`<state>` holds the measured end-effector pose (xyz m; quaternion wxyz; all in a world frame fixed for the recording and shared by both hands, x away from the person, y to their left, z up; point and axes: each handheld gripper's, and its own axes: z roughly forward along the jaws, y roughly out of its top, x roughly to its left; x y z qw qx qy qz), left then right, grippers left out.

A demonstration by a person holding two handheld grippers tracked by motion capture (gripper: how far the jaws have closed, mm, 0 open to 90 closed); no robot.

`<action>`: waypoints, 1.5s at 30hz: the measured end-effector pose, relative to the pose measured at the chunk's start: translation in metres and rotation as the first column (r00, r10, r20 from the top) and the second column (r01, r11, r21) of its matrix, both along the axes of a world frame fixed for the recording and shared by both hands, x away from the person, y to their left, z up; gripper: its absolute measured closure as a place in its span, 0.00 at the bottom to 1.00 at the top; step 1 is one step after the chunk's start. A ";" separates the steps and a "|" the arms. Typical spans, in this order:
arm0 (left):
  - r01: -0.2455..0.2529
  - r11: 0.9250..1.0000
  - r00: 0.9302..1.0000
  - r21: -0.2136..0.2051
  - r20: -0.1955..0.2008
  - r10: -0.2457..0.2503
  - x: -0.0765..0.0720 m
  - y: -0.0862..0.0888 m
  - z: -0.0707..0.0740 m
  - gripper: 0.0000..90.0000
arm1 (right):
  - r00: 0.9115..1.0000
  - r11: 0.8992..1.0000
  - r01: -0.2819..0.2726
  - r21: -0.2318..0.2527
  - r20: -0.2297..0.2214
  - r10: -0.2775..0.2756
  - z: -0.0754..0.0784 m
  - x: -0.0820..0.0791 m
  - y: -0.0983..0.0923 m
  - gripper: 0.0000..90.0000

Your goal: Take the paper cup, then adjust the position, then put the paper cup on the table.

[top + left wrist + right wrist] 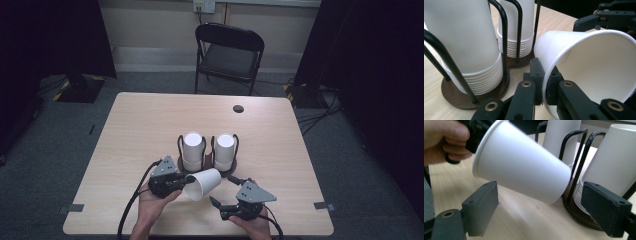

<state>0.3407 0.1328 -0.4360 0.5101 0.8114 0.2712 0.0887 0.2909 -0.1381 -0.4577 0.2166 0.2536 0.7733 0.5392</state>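
Observation:
A single white paper cup (204, 184) lies tilted on its side above the table, mouth toward the front. My left gripper (188, 180) is shut on its rim; in the left gripper view one jaw sits inside the cup (596, 62) and one outside, with the left gripper (544, 86) pinching the wall. Behind it, a black wire holder (235, 145) on a brown base carries two stacks of upside-down white cups (192, 149), (224, 149). My right gripper (218, 207) stands open to the right of the cup. In the right gripper view its pads (482, 205) are wide apart below the cup (524, 167).
The wooden table (140, 125) has a small dark hole (238, 108) near its far edge. A black folding chair (230, 52) stands beyond the table. Dark curtains and cables line both sides of the room.

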 end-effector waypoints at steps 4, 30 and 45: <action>0.003 0.999 1.000 0.040 -0.026 -0.002 0.001 -0.004 0.004 0.97 | 1.000 0.999 -0.018 -0.041 -0.003 0.018 -0.002 -0.002 0.002 0.15; 0.075 0.983 0.993 0.167 -0.101 -0.059 0.008 -0.025 0.013 0.97 | 0.995 0.968 -0.046 -0.245 0.073 0.066 -0.006 0.004 0.025 0.12; 0.111 0.981 0.985 0.157 -0.149 -0.088 0.011 -0.040 0.013 0.97 | 0.987 0.962 -0.060 -0.267 0.128 0.097 -0.007 0.006 0.038 0.15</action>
